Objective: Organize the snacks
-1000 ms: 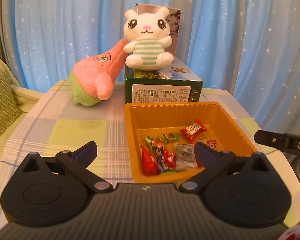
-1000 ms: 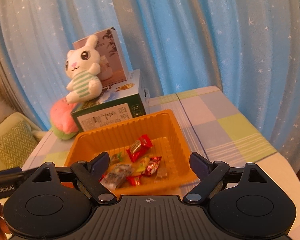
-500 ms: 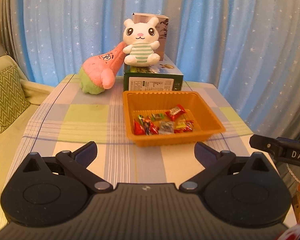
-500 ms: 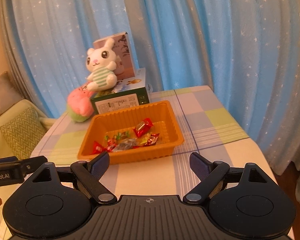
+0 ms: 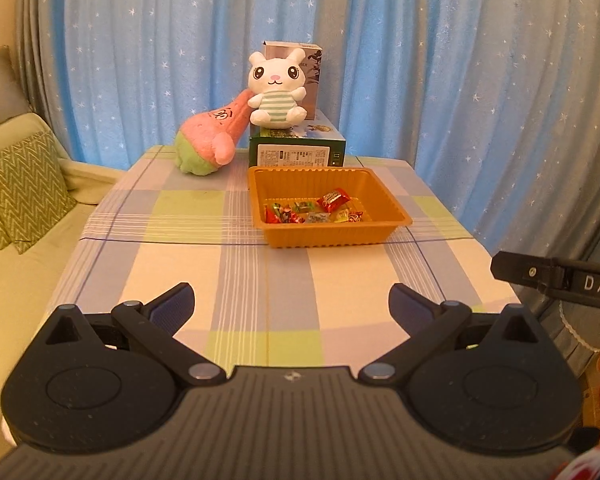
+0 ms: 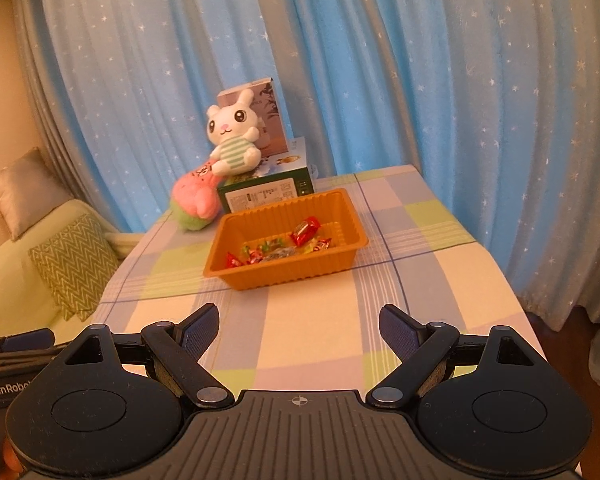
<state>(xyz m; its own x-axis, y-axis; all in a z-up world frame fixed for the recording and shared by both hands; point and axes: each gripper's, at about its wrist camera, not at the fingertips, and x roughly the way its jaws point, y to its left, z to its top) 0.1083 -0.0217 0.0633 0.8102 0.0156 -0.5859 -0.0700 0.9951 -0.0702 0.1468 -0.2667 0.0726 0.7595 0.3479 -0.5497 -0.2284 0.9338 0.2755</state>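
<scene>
— How many containers are seen on the checked-cloth surface (image 5: 172, 280)?
— One ribbed orange plastic tray (image 5: 384, 196), in which wrapped snacks (image 5: 314, 212) are gathered, roughly eight; exact count cannot be told.
— Behind it?
— Two boxes, two plush toys.
— The tongs?
— Left tongs (image 5: 292, 302) and right tongs (image 6: 298, 322) are held apart, nothing between.

The ribbed orange plastic tray (image 5: 384, 227) holds glossy foil-wrapped candies (image 5: 332, 199); a matt checked cloth (image 5: 172, 264) covers the table; both toys (image 5: 276, 96) are plush.
</scene>
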